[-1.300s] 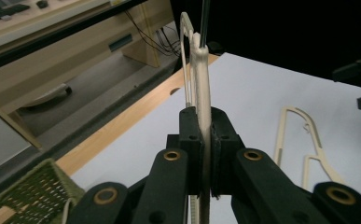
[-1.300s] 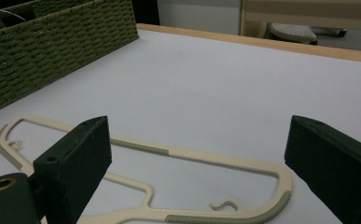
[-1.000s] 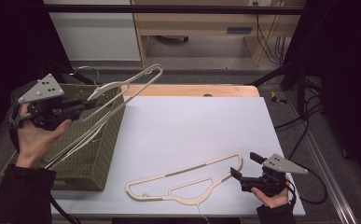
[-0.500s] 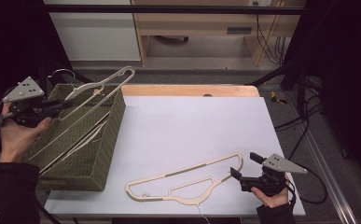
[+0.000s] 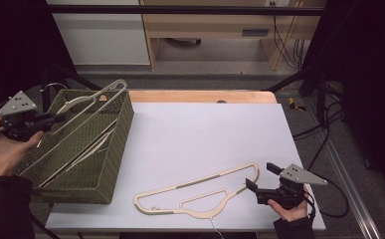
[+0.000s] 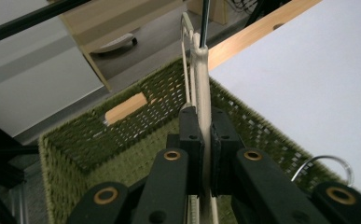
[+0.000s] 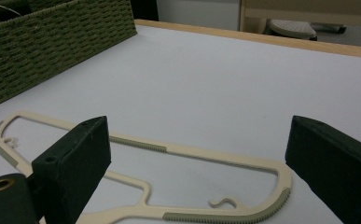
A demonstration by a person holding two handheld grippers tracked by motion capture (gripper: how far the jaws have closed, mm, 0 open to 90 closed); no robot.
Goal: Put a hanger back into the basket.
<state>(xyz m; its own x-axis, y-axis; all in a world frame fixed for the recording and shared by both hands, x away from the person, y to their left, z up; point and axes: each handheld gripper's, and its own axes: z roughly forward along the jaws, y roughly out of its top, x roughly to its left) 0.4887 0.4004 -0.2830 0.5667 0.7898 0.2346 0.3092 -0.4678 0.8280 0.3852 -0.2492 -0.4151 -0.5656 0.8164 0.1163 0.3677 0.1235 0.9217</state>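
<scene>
- Clamping a cream hanger (image 5: 88, 107), the left gripper (image 5: 50, 118) has its jaws pinched on the bar, over the green wicker basket (image 5: 108, 169) at the table's left.
- Lower end of that hanger runs down into the basket, beside another hanger (image 5: 83, 153); contact with the basket floor cannot be made out.
- Right gripper (image 5: 264, 180) has jaws spread, empty, just beside a second cream hanger (image 5: 200, 185) lying flat at the near edge.
- White tabletop (image 5: 205, 134), wooden far rim (image 5: 200, 96); pale cabinet (image 5: 100, 35) and cables (image 5: 284, 40) behind, surroundings dark.
</scene>
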